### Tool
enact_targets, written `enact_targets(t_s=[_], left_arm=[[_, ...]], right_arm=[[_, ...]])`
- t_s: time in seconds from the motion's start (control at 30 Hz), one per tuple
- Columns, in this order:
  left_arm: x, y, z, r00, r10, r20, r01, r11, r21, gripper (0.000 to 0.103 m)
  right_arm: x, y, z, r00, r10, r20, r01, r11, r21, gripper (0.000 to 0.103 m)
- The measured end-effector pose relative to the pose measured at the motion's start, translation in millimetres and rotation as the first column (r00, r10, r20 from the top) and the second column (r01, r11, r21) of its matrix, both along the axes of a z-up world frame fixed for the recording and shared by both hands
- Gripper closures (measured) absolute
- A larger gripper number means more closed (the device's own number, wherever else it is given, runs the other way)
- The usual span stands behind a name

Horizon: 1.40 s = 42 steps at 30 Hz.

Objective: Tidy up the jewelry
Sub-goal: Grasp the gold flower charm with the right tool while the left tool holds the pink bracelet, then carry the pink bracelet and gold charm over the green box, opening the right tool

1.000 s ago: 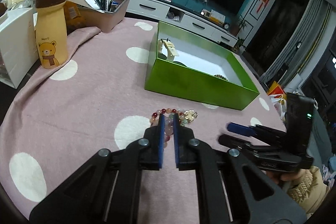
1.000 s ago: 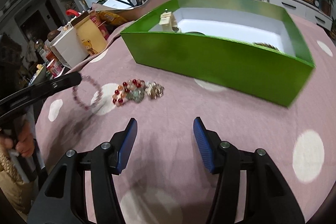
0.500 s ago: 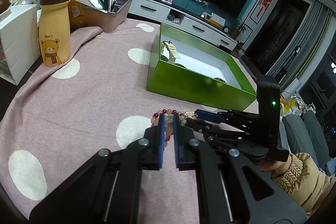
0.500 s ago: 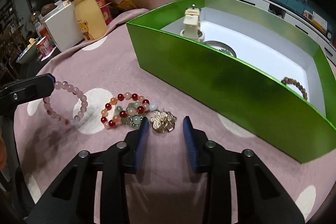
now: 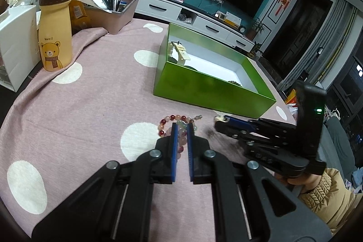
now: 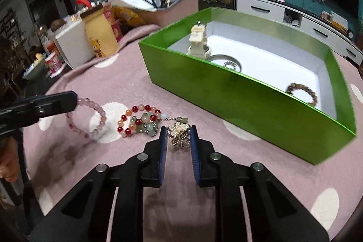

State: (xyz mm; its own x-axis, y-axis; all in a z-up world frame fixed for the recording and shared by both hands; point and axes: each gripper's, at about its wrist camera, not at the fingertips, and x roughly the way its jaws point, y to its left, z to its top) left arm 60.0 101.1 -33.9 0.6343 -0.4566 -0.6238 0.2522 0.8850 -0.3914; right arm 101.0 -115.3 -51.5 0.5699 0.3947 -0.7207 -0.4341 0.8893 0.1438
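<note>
The gold flower brooch [image 6: 180, 134] is sitting between the right gripper [image 6: 178, 136]'s narrowing fingers; closing could drag the bead bracelet [image 6: 138, 120] touching it. The left gripper [image 5: 181, 128] is pinching the pink bracelet [image 6: 87, 117], dangling leftward.

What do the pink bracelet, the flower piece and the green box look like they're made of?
Pink bracelet: translucent, glossy round beads, stone or glass.
Flower piece: gold-toned metal with pale pearl-like studs.
Green box: stiff card, satin green outside with soft reflections, matte white inside.
</note>
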Motion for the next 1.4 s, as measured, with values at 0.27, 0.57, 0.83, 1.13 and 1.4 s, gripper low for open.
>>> enact_targets(t_s=[0.27,0.57,0.83,1.13,1.4], left_arm=[[-8.2,-10.9,5.2,1.000,-0.024,0.003,0.024,1.000,0.001,0.096],[-21.0,-25.3,17.1,0.999,-0.051,0.012,0.051,0.999,0.014,0.096],[-25.0,-35.7,28.9,0.998,-0.056,0.023,0.055,0.998,0.041,0.096],[-21.8,-50.4,47.5,0.996,-0.066,0.053,0.062,0.995,0.077,0.096],[-12.1,-61.7,61.5,0.994,-0.071,0.079,0.064,0.994,0.087,0.096]], right_arm=[[-34.9,-32.0,19.6,0.997,-0.070,0.028,0.068,0.995,0.078,0.083],[-70.3,-59.2,22.2,0.992,-0.126,0.010,0.123,0.983,0.137,0.083],[-86.7,-80.8,29.8,0.986,-0.167,0.027,0.159,0.971,0.176,0.083],[-91.2,-100.7,50.7,0.974,-0.210,0.090,0.185,0.956,0.228,0.083],[-83.6,-111.7,64.8,0.965,-0.229,0.125,0.190,0.945,0.265,0.083]])
